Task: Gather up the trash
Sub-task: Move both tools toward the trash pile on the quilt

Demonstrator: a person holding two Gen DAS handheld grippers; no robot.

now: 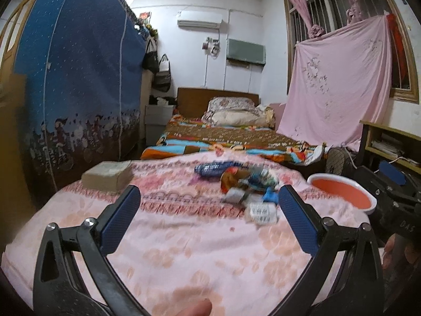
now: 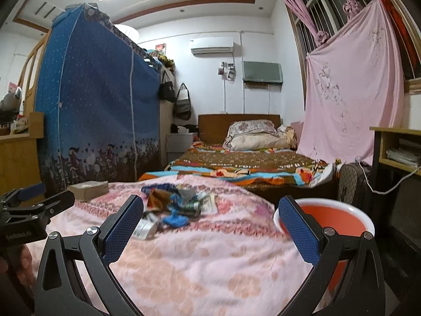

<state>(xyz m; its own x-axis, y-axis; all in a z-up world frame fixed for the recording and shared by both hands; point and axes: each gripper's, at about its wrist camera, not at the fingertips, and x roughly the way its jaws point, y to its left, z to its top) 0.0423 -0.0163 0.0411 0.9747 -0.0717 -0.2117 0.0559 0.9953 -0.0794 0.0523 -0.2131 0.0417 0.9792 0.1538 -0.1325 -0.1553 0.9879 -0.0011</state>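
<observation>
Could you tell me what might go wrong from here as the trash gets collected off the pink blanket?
The trash pile is a loose tangle of wrappers and small cartons, so a claw may lift one piece and drag or scatter others. The orange basin sits off the blanket's right edge, so a dropped piece could miss it and fall to the floor. Both the left claw and right claw are open and face the same pile, so they could collide.
</observation>
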